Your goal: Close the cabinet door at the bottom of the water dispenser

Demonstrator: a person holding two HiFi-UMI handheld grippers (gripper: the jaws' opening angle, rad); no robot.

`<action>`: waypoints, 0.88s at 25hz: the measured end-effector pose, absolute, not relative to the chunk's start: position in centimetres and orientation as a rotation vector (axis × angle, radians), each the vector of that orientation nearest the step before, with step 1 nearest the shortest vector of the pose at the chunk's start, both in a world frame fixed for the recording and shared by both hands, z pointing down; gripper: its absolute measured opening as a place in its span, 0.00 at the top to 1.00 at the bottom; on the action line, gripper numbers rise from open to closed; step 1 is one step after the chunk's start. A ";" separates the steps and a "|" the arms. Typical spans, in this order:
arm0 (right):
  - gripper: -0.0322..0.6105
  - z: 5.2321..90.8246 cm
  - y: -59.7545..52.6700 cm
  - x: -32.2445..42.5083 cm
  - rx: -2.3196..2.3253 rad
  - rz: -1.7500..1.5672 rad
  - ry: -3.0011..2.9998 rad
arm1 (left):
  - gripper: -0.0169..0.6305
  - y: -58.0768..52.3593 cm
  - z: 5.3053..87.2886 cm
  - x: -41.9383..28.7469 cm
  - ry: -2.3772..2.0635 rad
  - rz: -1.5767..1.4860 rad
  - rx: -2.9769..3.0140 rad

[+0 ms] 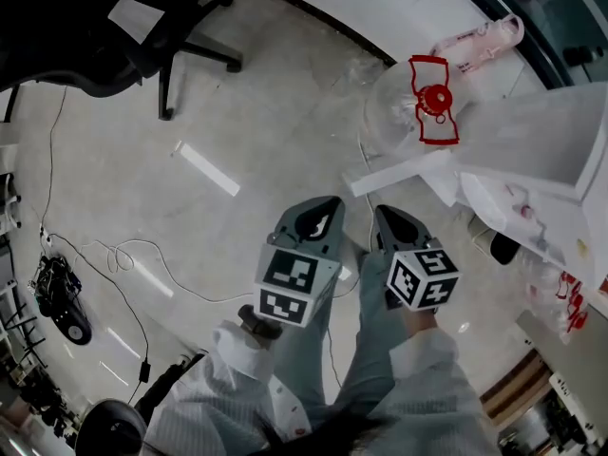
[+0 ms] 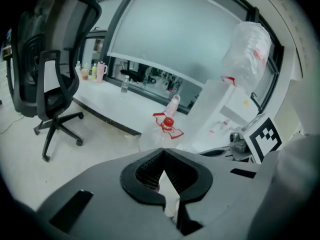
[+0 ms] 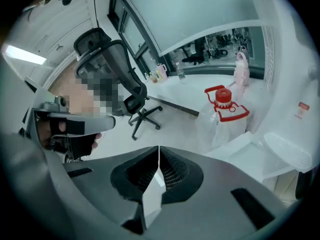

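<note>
The left gripper [image 1: 321,207] and right gripper [image 1: 389,217] are being held side by side, fingers pressed together on nothing, likely for pushing the open cabinet door [image 1: 399,173] just ahead, low on the water dispenser [image 1: 537,136].

The water dispenser [image 1: 532,150] runs off the right edge of the head view, and the inside of its cabinet is hidden. The office chair [image 1: 114,27] is cut off at the far left corner. The bottles [image 2: 92,71] on the far worktop [image 2: 115,101] are too small to identify.
</note>
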State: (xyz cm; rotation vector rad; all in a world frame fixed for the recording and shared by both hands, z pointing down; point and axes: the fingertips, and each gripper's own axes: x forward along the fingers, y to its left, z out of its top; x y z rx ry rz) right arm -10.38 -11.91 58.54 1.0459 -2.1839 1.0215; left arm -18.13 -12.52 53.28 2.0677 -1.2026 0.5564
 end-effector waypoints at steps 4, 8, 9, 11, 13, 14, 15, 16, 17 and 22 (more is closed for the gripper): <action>0.93 63.5 -11.3 -10.8 1.029 1.053 -2.124 | 0.96 -12.2 57.4 -18.5 -1.197 0.574 2.012; 0.92 67.8 -10.3 -11.0 0.999 1.137 -2.038 | 0.96 -12.0 60.7 -18.9 -1.199 0.586 1.954; 0.92 68.7 -10.1 -11.0 0.996 1.148 -2.017 | 0.96 -12.0 61.4 -18.9 -1.192 0.588 1.943; 0.92 70.4 -9.8 -11.0 0.994 1.178 -1.984 | 0.96 -11.8 62.8 -18.8 -1.173 0.601 1.928; 0.92 71.7 -9.6 -11.0 0.994 1.219 -1.961 | 0.96 -11.6 64.1 -18.6 -1.153 0.631 1.925; 0.92 72.3 -9.6 -11.0 0.993 1.233 -1.950 | 0.96 -11.5 64.6 -18.6 -1.142 0.649 1.927; 0.92 72.9 -9.6 -11.0 0.994 1.240 -1.938 | 0.96 -11.3 65.2 -18.5 -1.131 0.666 1.929; 0.92 73.4 -9.7 -11.0 0.996 1.243 -1.925 | 0.96 -11.2 65.7 -18.5 -1.122 0.680 1.930; 0.92 73.9 -9.7 -10.9 0.998 1.246 -1.910 | 0.96 -11.1 66.1 -18.5 -1.114 0.691 1.929; 0.91 76.0 -9.1 -11.0 0.984 1.303 -1.834 | 0.96 -10.4 68.1 -18.9 -1.099 0.719 1.902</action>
